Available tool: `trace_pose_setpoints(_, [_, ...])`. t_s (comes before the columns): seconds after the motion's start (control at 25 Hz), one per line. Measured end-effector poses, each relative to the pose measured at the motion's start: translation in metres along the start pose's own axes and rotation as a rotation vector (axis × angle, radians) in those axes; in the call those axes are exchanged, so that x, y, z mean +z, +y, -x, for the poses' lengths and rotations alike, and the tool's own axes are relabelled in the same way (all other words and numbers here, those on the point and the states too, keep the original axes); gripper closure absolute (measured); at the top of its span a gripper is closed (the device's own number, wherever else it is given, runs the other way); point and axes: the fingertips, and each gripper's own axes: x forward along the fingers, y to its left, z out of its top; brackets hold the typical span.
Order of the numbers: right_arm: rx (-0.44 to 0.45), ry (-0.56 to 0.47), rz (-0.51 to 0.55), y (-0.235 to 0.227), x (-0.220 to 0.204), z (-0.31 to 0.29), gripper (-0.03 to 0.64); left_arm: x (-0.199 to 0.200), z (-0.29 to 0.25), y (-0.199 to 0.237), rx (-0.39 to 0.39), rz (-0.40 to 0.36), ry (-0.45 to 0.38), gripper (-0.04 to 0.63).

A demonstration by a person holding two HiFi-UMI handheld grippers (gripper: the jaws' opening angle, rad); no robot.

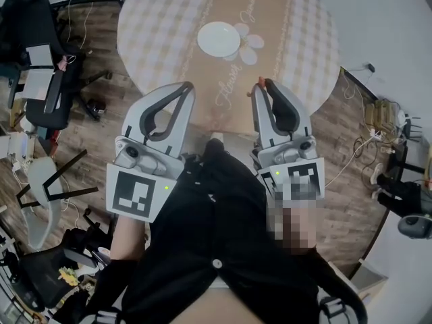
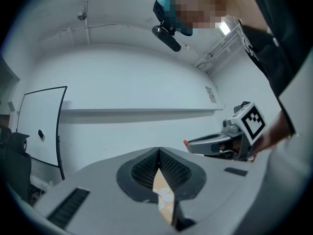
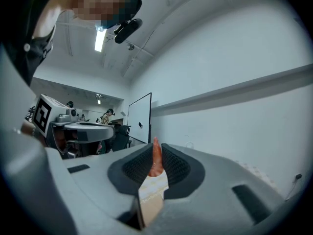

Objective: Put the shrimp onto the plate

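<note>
Two claws held close in front of the person, one carrying the shrimp (image 3: pixel 156 156).
The left claw (image 1: pixel 187 86) is pressed together, tip to tip; the right claw (image 1: pixel 260 85) pinches the orange shrimp, whose end pokes out past the tips (well short of the plate). Beyond them lies the round checked table (image 1: pixel 162 25), and farther along it the white plate (image 1: pixel 219 39).

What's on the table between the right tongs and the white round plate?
Head view: only beige tablecloth with its printed daisy lies between the white round plate and the right tongs gripping the orange shrimp.
</note>
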Motion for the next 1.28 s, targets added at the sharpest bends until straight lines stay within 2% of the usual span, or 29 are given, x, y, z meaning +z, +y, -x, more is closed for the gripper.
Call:
trace_pose_setpoints(0.72, [0.135,0.012,-0.020,-0.063,-0.007,-0.040,0.572,-0.002,-0.063,0.016,0.155,0.017,0.058,0.592])
trace_pose_setpoints(1.04, [0.140,0.010,-0.021,-0.077,-0.007,-0.043,0.571,0.003,-0.077,0.013,0.160,0.025,0.040,0.592])
trace_pose_setpoints(1.28, [0.117,0.011,-0.022,-0.084,-0.007,-0.053,0.571,0.007,-0.090,0.020,0.129,0.007,0.031,0.592])
